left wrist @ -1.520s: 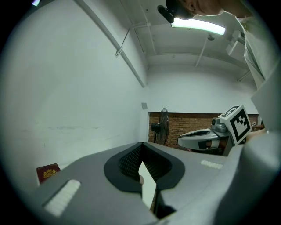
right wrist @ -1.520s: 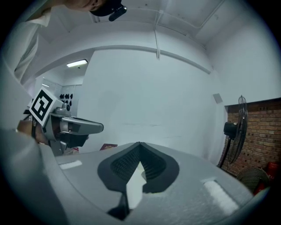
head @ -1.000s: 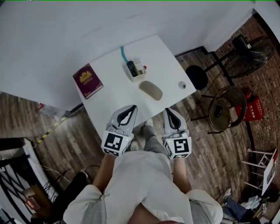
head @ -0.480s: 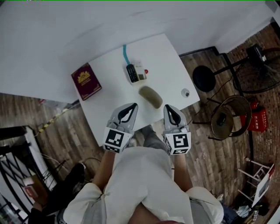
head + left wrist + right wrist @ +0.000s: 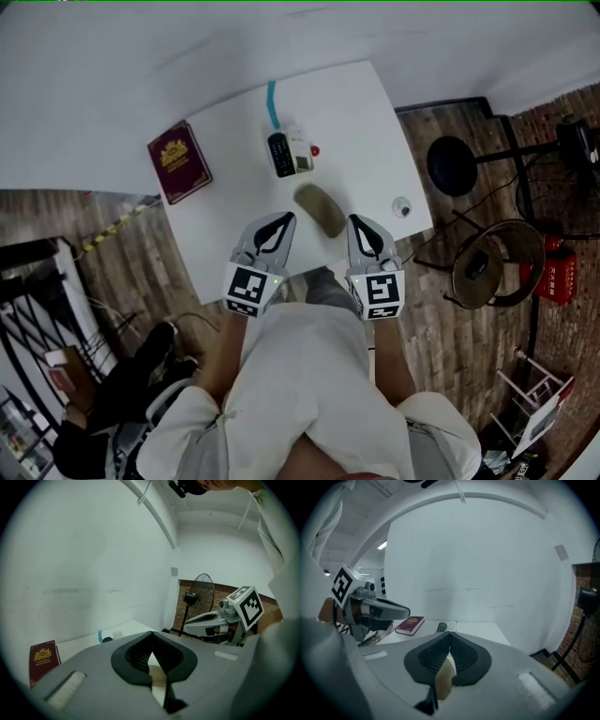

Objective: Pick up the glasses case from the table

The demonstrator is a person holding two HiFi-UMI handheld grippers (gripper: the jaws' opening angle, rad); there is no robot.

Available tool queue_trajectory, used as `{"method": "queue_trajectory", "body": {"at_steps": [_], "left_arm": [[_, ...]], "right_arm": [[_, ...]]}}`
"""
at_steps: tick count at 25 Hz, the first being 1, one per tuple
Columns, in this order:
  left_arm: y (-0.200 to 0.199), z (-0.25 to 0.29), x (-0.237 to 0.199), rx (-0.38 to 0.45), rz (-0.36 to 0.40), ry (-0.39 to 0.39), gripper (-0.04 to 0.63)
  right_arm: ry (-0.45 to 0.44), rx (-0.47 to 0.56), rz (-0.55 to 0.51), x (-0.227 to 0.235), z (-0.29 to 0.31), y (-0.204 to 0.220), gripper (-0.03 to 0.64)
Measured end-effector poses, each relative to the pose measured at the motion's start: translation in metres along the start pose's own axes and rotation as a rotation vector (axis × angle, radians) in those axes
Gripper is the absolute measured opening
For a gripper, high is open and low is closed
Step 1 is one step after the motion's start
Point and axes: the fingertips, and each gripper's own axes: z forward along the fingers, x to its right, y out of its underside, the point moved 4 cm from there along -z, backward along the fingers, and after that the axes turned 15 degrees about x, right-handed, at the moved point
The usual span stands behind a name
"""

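Observation:
The glasses case (image 5: pixel 321 208), an olive-tan oval, lies on the white table (image 5: pixel 225 225) near its front edge. My left gripper (image 5: pixel 279 221) hovers just left of the case, shut and holding nothing. My right gripper (image 5: pixel 360 223) hovers just right of it, also shut and empty. Neither touches the case. In the right gripper view, a tan sliver of the case (image 5: pixel 443 679) shows below the closed jaw tips (image 5: pixel 450 635). The left gripper view shows its closed jaw tips (image 5: pixel 151 635) and, beyond them, the right gripper (image 5: pixel 206 621).
A dark red book (image 5: pixel 178 161) lies at the table's left. A remote beside a white box (image 5: pixel 289 153) and a teal cable (image 5: pixel 273 101) sit behind the case. A small round object (image 5: pixel 401 207) is near the right edge. A black stool (image 5: pixel 452 166) and a round chair (image 5: pixel 487 267) stand on the floor to the right.
Both grippers have moved forward and down together over the table's front edge. They now flank the case more closely. Their jaws have stayed shut.

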Motion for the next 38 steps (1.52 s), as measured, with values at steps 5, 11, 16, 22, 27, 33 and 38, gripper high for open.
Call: {"method": "queue_trajectory", "body": {"at_steps": [5, 11, 16, 22, 27, 33, 38], "left_arm": [[0.021, 0.013, -0.007, -0.046, -0.015, -0.044, 0.018], [0.042, 0.019, -0.013, -0.096, -0.040, -0.102, 0.018], [0.059, 0.021, -0.017, -0.132, -0.061, -0.134, 0.018], [0.081, 0.022, -0.022, -0.172, -0.086, -0.157, 0.018], [0.097, 0.028, -0.020, -0.194, -0.105, -0.158, 0.018], [0.113, 0.034, -0.017, -0.216, -0.120, -0.157, 0.018], [0.126, 0.034, -0.014, -0.232, -0.136, -0.157, 0.018]], "right_arm": [[-0.081, -0.060, -0.006, 0.007, 0.021, 0.022, 0.012], [-0.169, -0.127, -0.007, 0.009, 0.038, 0.044, 0.021], [-0.217, -0.172, -0.027, 0.011, 0.049, 0.062, 0.032], [-0.248, -0.211, -0.051, 0.014, 0.057, 0.079, 0.038], [-0.280, -0.254, -0.061, 0.012, 0.058, 0.096, 0.063], [-0.326, -0.307, -0.063, 0.004, 0.061, 0.119, 0.129], [-0.349, -0.377, -0.076, -0.004, 0.064, 0.140, 0.213]]}}
